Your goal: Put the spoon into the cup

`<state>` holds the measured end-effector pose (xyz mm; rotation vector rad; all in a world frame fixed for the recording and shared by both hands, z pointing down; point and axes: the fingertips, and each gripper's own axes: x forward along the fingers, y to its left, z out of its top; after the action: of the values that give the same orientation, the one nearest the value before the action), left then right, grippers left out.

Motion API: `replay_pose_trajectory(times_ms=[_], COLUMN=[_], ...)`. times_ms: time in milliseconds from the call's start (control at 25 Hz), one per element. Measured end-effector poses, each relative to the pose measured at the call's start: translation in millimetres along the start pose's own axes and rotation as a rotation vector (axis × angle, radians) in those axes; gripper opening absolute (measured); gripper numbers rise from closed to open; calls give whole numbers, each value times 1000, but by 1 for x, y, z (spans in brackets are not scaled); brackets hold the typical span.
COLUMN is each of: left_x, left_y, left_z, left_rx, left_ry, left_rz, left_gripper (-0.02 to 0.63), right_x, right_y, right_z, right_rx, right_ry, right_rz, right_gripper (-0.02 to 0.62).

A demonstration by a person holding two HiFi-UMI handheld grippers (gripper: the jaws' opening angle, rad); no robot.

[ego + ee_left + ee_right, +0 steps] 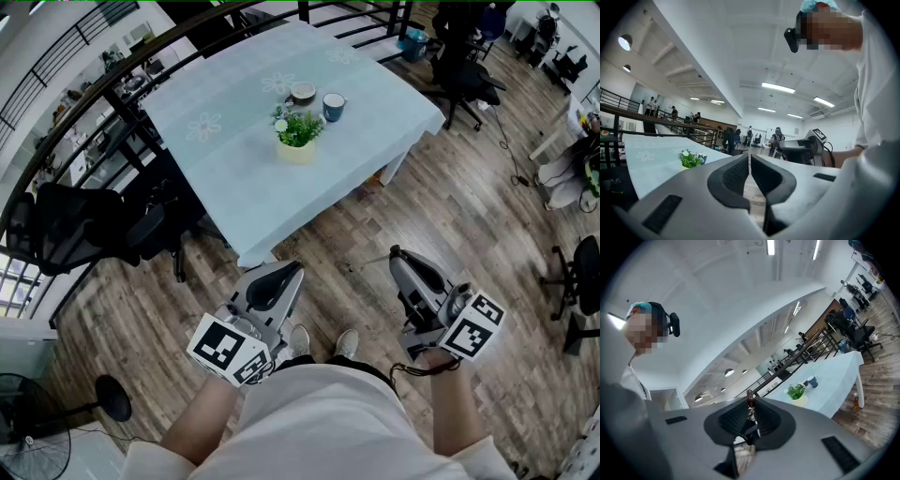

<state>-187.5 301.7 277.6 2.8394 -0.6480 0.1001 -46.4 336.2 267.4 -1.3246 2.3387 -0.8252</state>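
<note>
Head view looks down on a person standing on a wooden floor (469, 216), a gripper in each hand, short of a table (234, 169) covered in a pale blue cloth. On the table, well apart from both grippers, stands the blue cup (333, 106), with a small bowl (303, 92) just beside it and a potted plant (298, 131) nearer the person. The right gripper (398, 255) is clamped on the spoon (367, 262), whose thin shaft sticks out sideways from the jaw tips toward the left gripper (281, 272). Right gripper view confirms the hold: the pads of the right gripper (751, 404) press on the spoon (750, 399), a brownish end poking up above them and a metal part showing below, with the cup (812, 380) and plant (797, 392) far off on the table. Left gripper view shows the left gripper (749, 161) with its jaws drawn together, only a sliver of gap between them and nothing in it; the plant (690, 158) sits on the cloth off to its left.
</note>
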Motion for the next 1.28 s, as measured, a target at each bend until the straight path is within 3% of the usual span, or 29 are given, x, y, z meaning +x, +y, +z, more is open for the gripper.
replay_pose_trajectory(times_ms=[360, 1280], left_x=[15, 66], left_y=[-2, -52], left_z=[-2, -16], left_rx=[0, -2], left_ry=[4, 7], left_rz=[-8, 55], left_gripper=[35, 35], right_x=[2, -59], right_y=[-13, -75], right_z=[4, 22], right_rx=[-46, -7], right_ry=[18, 52], right_rz=[-13, -11], right_gripper=[57, 55])
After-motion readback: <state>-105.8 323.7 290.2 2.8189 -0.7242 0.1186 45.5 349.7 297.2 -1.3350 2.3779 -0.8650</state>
